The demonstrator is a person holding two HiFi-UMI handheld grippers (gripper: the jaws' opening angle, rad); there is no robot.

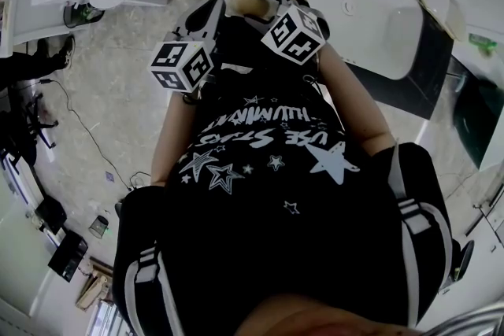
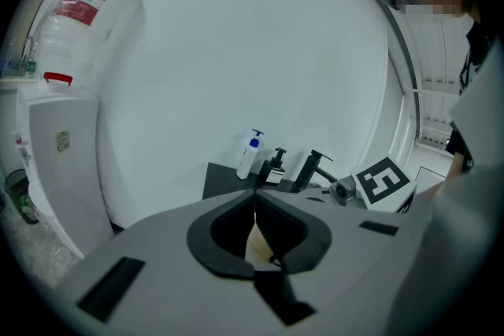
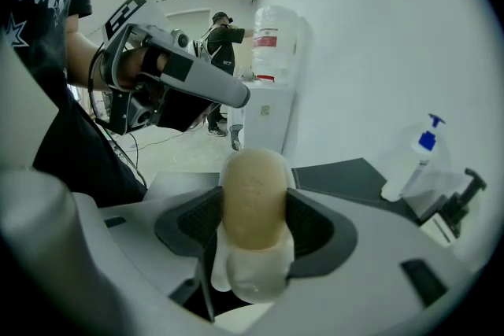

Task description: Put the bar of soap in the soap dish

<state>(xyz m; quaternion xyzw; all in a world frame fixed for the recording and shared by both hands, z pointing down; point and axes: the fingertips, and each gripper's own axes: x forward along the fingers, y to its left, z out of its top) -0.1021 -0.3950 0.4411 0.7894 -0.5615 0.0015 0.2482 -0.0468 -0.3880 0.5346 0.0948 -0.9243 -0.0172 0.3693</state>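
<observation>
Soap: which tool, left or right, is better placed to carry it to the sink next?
Right. The right tool is shut on the soap, and the sink lies on its side. The left tool has its jaws together with nothing gripped.

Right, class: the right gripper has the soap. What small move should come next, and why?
Probably swing the right gripper toward the sink. Its jaws clamp the soap up by the person's shirt, away from the sink; I cannot pick out a dish yet.
</observation>
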